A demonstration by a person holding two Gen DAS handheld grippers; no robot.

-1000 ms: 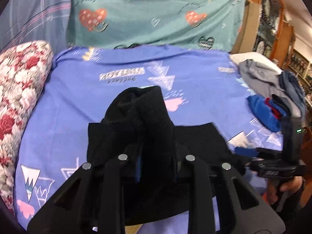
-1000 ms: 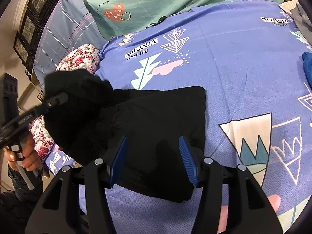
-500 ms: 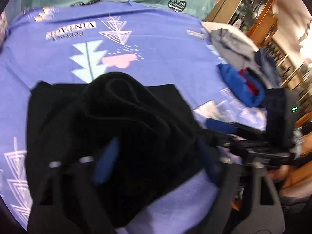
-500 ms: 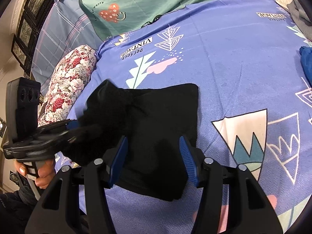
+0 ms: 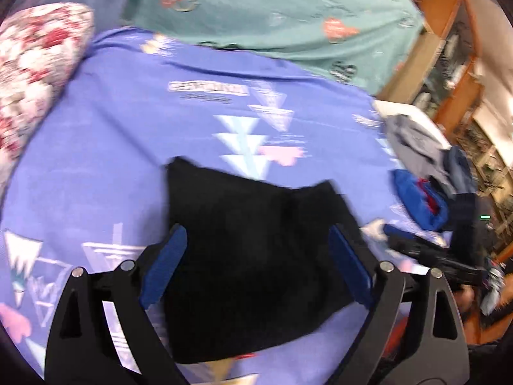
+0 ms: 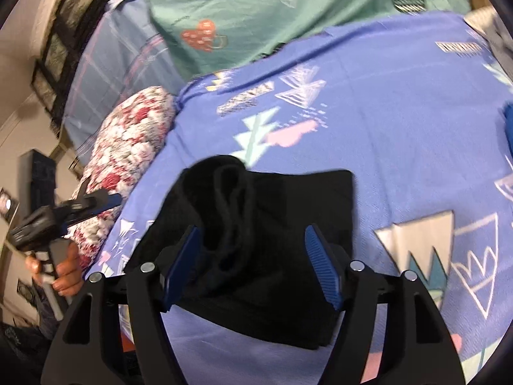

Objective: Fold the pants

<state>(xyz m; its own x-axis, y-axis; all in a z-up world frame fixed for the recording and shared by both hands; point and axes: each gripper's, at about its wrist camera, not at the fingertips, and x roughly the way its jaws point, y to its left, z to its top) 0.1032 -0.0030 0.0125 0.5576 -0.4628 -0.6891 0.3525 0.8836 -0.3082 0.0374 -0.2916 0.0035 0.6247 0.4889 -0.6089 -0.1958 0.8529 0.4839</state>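
Note:
The black pants (image 5: 253,256) lie folded into a thick rectangle on the blue patterned bedsheet (image 5: 128,134). In the right wrist view the pants (image 6: 272,240) have a rumpled raised fold on their left side. My left gripper (image 5: 258,268) is open and empty, hovering over the pants. My right gripper (image 6: 253,264) is open and empty, just above the pants' near edge. The left gripper also shows in the right wrist view (image 6: 96,203), held off to the left of the bed. The right gripper shows at the right in the left wrist view (image 5: 413,247).
A floral bolster pillow (image 5: 29,73) lies along the bed's left side. A teal heart-print cover (image 5: 272,12) stands behind. A pile of grey, blue and red clothes (image 5: 426,173) sits at the bed's right edge. Wooden shelving (image 5: 449,64) stands beyond.
My left gripper let go of the bunched black fabric, opened, and pulled back to the left. The fabric now rests on the folded pants. The right gripper stayed open above the near edge.

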